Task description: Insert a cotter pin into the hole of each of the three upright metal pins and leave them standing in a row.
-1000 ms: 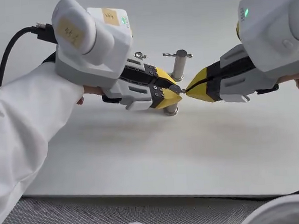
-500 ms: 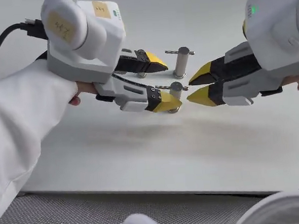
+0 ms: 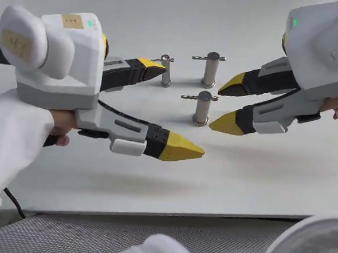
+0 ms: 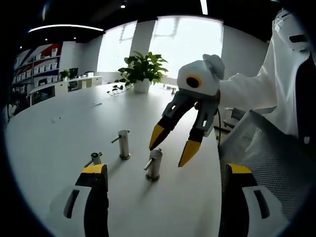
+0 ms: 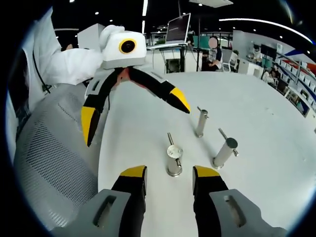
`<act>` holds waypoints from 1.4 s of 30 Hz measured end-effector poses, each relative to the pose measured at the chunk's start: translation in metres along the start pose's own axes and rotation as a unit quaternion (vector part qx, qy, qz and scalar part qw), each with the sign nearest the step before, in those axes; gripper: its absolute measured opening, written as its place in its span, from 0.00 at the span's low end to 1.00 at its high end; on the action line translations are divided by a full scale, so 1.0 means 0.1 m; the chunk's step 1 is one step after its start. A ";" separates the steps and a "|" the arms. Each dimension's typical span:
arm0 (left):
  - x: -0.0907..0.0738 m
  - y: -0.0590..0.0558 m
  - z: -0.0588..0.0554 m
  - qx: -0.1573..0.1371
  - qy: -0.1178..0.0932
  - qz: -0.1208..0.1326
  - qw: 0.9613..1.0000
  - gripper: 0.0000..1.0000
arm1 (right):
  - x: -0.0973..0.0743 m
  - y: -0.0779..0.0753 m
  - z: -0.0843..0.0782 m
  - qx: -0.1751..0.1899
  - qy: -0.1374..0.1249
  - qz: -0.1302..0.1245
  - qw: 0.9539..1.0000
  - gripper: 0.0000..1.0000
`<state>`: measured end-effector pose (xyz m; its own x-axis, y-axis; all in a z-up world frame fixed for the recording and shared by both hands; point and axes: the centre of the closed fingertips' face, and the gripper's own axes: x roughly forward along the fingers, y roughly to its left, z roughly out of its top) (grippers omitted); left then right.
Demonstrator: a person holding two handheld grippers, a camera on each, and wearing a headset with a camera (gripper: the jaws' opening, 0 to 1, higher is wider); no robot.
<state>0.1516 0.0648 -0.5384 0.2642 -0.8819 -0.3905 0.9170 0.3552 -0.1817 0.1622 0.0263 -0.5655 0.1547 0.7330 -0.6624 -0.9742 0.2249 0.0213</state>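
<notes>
Item one, at the left: your white sleeve (image 3: 9,142) and the left gripper (image 3: 178,108), its jaws spread wide and holding nothing. Its upper jaw tip lies just beside the far-left pin (image 3: 165,72), and its lower jaw tip hangs over the bare white tabletop (image 3: 161,184), nearer you. Items two to four are metal pins standing upright on that tabletop, set as a triangle rather than a line. The far-left pin stands at the back; a cotter pin seems to cross its top, though the jaw tip covers much of it. The near pin (image 3: 202,107) stands forward, between your two grippers, with a cotter pin (image 3: 189,97) through its head that sticks out on both sides. The far-right pin (image 3: 210,69) stands at the back, near the far-left one, and carries its own cotter pin (image 3: 202,58). Item five, at the right: the right gripper (image 3: 215,107), its jaws partly open and empty, tips just right of the near pin. In the right gripper view that pin sits a little beyond its own jaw tips. Near edge: a grey mesh surface (image 3: 78,241).
</notes>
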 end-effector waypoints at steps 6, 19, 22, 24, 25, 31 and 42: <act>-0.08 -0.07 0.02 -0.005 -0.011 0.005 1.000 0.99 | 0.09 -0.01 0.04 0.007 -0.012 -0.003 1.000 0.32; -0.20 0.06 0.00 -0.021 -0.018 0.037 0.999 0.99 | 0.30 0.00 0.10 0.008 -0.023 0.012 1.000 0.16; -0.24 0.11 -0.02 -0.025 -0.020 0.042 0.999 0.99 | 0.31 -0.01 0.09 0.004 -0.020 0.013 1.000 0.14; -0.23 0.08 0.00 -0.029 -0.021 0.046 0.998 0.99 | 0.31 -0.02 0.09 0.000 -0.019 0.010 1.000 0.11; -0.23 0.08 0.00 -0.029 -0.021 0.047 0.998 0.99 | 0.30 -0.03 0.09 -0.001 -0.019 0.009 1.000 0.10; -0.26 0.11 -0.04 -0.033 -0.016 0.050 0.998 0.99 | 0.28 -0.01 0.09 -0.035 -0.008 0.019 0.999 0.09; -0.27 0.08 -0.04 -0.031 -0.006 0.055 0.998 0.99 | 0.08 -0.18 0.07 -0.060 -0.021 0.014 0.998 0.08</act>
<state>0.1505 0.0924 -0.5330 0.3666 -0.8394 -0.4012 0.8621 0.4686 -0.1927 0.1816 0.0326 -0.5659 0.1323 0.7653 -0.6300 -0.9904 0.1274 -0.0533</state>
